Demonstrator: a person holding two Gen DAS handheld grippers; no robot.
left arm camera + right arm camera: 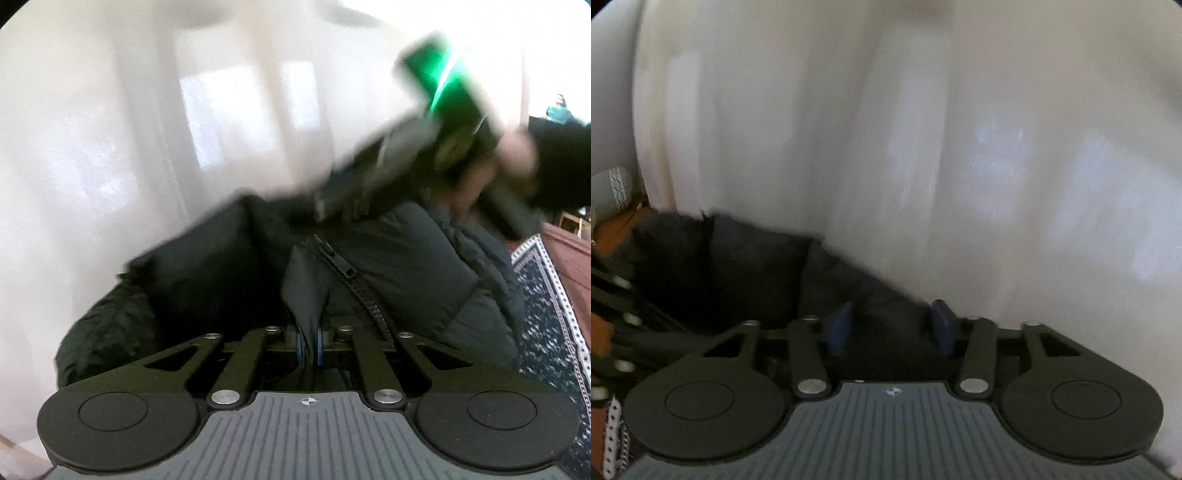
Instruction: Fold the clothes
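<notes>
My left tool [309, 345] is pinched nearly closed on a fold of the dark jacket [388, 258], lifted in front of the white curtain [110, 147]; its zipper [351, 280] runs diagonally up and left from the pads. My right tool [892, 325] is tilted, its blue pads [839, 326] wide apart with jacket fabric bunched between them; whether they grip it, I cannot tell. Patterned rug [546, 314] at right. Both views blurred.
</notes>
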